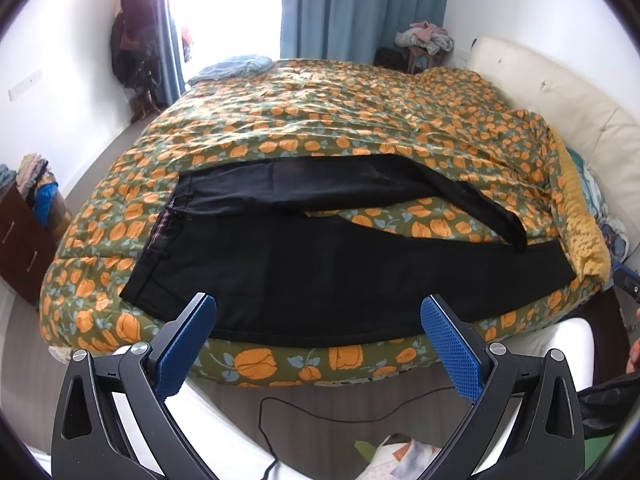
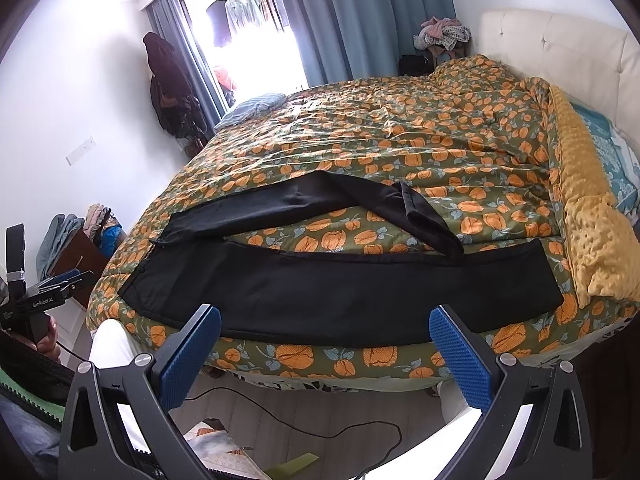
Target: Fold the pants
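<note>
Black pants [image 1: 288, 264] [image 2: 340, 292] lie spread on the bed's near side, waistband to the left and legs running right. The near leg lies flat along the bed edge. The far leg bends and its cuff end [image 2: 432, 224] crosses back toward the near leg. My left gripper [image 1: 318, 310] is open, held just short of the pants' near edge, nothing between its blue pads. The right gripper [image 2: 326, 320] is open as well, hovering before the near leg. The left gripper body [image 2: 44, 300] shows at the right wrist view's left edge, held by a hand.
The bed carries a green quilt with orange flowers [image 1: 320, 120] and a yellow blanket [image 2: 592, 248] by the cream headboard [image 2: 560, 48]. A brown drawer unit with clothes [image 1: 24, 240] stands left. A black cable [image 1: 340, 412] runs over the floor below. Curtains and window are behind.
</note>
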Demonstrator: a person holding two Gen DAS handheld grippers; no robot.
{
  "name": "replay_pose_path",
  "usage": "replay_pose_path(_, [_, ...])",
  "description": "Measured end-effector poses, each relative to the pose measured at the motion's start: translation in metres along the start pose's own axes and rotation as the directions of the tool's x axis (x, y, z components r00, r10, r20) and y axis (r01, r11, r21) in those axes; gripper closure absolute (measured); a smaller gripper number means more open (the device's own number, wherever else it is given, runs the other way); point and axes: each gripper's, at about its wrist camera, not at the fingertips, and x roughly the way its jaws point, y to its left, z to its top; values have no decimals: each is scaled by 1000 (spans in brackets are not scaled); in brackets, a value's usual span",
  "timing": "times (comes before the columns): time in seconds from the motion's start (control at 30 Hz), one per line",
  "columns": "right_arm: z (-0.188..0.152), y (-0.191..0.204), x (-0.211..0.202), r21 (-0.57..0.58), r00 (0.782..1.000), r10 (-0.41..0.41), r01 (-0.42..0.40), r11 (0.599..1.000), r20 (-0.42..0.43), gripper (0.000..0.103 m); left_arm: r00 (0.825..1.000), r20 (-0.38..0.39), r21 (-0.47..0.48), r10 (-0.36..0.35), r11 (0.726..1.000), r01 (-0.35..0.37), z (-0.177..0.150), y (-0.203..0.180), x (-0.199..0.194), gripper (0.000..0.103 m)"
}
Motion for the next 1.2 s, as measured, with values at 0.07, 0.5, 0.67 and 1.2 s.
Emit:
replay_pose_path(0.07, [1,0,-4,-2,1000,-3,3,1000,16,0,1000,13,2,-2,1000,2,-1,2,-4,1])
replay_pose_path(0.5, [5,-2,-4,-17,999,-32,33,999,39,0,999,43,7,-18,1000,18,11,0,5,1])
replay_pose_path(0.67, [14,8,11,-81,998,-52,56,995,48,0,995,84,0,-46,999,46,24,-5,9,1])
replay_pose_path(1.2, [49,-61,207,-564,946,-310,206,800,-94,0,999,2,14,-52,999,52,23,-20,52,1])
